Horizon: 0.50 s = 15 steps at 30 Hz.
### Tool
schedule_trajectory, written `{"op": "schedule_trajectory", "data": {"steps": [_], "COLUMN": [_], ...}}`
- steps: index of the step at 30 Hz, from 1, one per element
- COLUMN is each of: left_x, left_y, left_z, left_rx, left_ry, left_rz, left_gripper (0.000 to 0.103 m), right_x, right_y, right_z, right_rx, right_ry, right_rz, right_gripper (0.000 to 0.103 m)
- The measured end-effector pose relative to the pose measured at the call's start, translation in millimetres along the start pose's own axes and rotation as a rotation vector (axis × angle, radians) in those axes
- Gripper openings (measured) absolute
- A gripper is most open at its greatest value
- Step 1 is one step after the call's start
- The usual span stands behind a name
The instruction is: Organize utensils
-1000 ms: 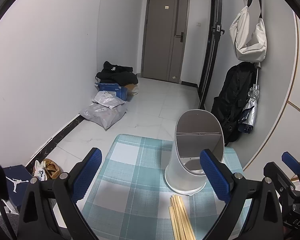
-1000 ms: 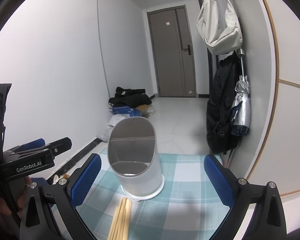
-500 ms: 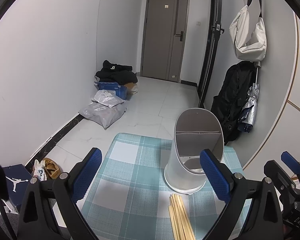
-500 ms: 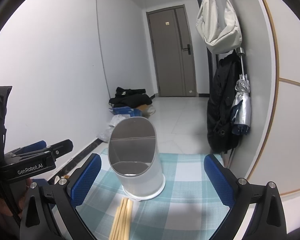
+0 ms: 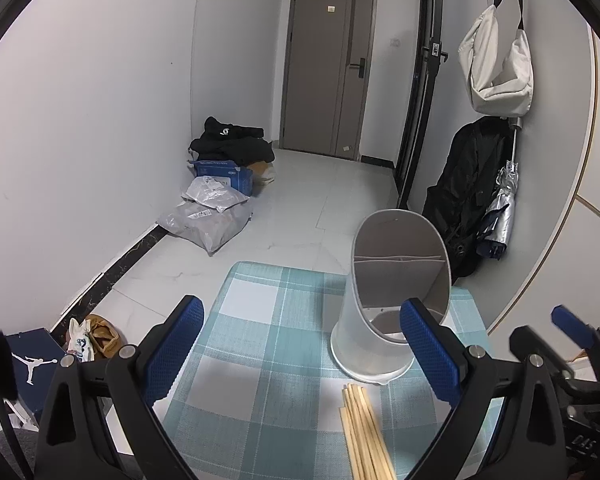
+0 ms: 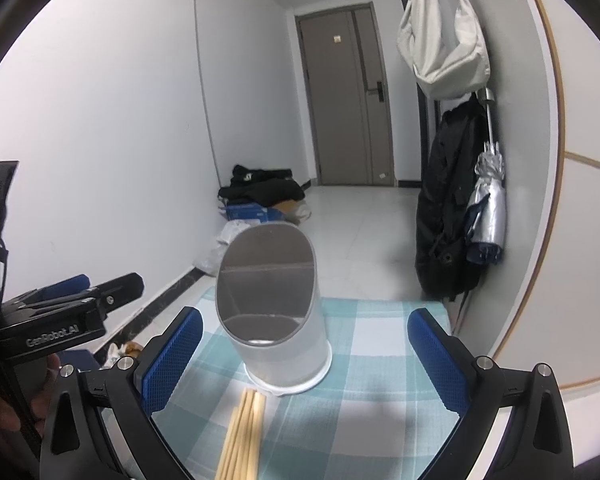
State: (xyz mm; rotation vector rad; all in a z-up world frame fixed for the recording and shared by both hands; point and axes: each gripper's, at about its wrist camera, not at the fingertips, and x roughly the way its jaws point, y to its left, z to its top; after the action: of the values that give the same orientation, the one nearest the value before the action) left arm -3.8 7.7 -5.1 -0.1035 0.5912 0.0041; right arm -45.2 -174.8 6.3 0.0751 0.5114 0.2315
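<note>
Small table under a teal-and-white checked cloth (image 5: 260, 344), set in a narrow white hallway. White utensil holder (image 5: 388, 320) stands upright on the far right part of the cloth; slanted oval mouth faces the cameras, a divider splits the inside into a back and a front compartment, both showing nothing inside. Bundle of pale wooden chopsticks (image 5: 366, 432) lies flat on the cloth just in front of the holder's base, far tips nearly at the base rim; whether they touch it cannot be told. Same bundle in the right wrist view (image 6: 242, 432), running toward the holder (image 6: 276, 320). Left gripper (image 5: 300, 348) held above the near edge of the table, blue-padded fingers spread wide, nothing between them; its right finger overlaps the holder's front in view. Right gripper (image 6: 304, 356) likewise spread wide and empty, holder and chopsticks framed between its fingers. Each gripper visible at the edge of the other's view. Beyond the table: grey door (image 5: 328, 68) at the hall's end, pile of black clothing (image 5: 232, 142) and a blue box (image 5: 224, 174) against the left wall, grey parcel bags (image 5: 208, 216) on the floor tiles. On the right wall a white bag (image 5: 496, 64) hangs above a black coat (image 5: 464, 204) and a folded silver umbrella (image 5: 500, 208).
</note>
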Motion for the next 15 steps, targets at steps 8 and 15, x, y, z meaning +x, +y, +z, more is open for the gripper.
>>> {"op": "schedule_trajectory", "data": {"steps": [8, 15], "left_x": [17.0, 40.8], "left_y": [23.2, 39.6], "left_z": [1.1, -9.9], "left_rx": [-0.046, -0.068], "left_ry": [0.071, 0.200], "left_rz": [0.015, 0.032], "left_gripper": [0.097, 0.097], "right_x": [54.9, 99.2], "right_y": [-4.6, 8.2], "right_z": [-20.7, -58.1], "right_rx": [0.042, -0.077], "right_ry": [0.247, 0.470], "right_rz": [0.014, 0.006], "right_gripper": [0.102, 0.076]}}
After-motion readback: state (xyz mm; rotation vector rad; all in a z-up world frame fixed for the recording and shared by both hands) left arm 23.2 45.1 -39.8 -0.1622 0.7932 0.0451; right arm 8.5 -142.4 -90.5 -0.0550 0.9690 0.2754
